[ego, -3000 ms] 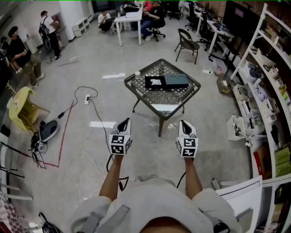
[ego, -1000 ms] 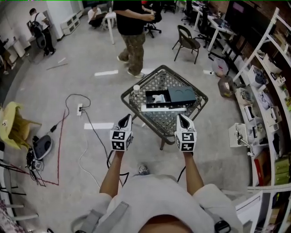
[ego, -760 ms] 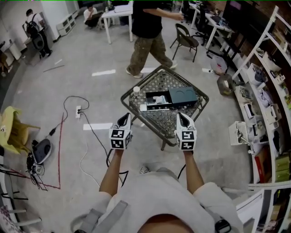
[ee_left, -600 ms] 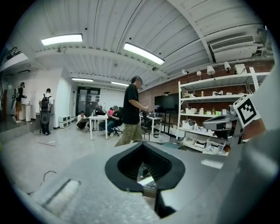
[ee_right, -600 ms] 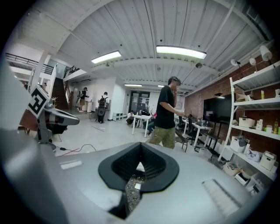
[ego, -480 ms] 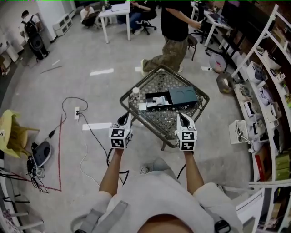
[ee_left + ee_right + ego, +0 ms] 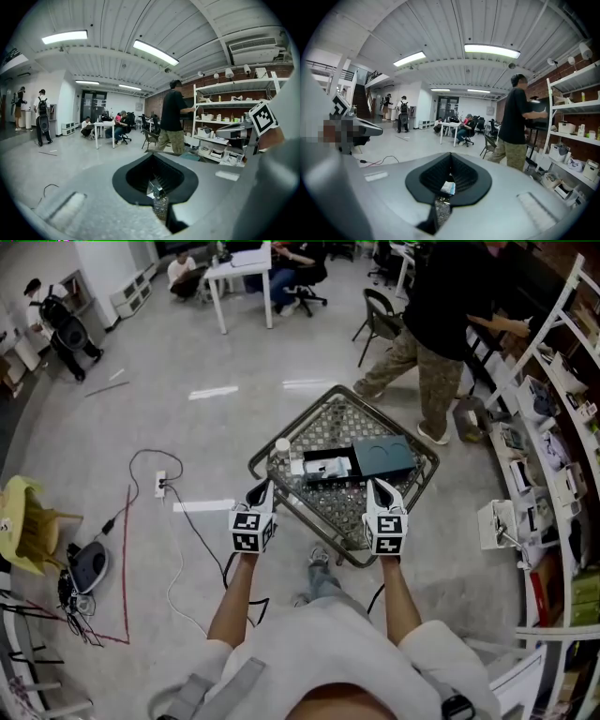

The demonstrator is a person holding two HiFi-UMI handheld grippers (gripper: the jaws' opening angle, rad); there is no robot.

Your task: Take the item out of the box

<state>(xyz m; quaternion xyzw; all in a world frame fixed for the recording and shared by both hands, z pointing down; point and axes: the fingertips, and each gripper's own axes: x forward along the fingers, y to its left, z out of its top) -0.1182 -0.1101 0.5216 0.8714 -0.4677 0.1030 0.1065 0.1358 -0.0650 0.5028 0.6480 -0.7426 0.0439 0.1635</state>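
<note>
Both jaws are pressed together with nothing between them: the left gripper (image 7: 264,487) and the right gripper (image 7: 376,486) are held side by side, well apart from each other, over the near edge of the counter (image 7: 338,422). Each gripper view shows its own jaws meeting at the tips. On the mesh counter sits the open box (image 7: 330,479), with the white item (image 7: 321,466) lying inside it. The dark lid (image 7: 383,457) lies just beside the box on its right. A small white bottle (image 7: 282,449) stands near the box's left end. A person (image 7: 433,320) in a dark top stands beyond the counter by the shelves (image 7: 555,427).
</note>
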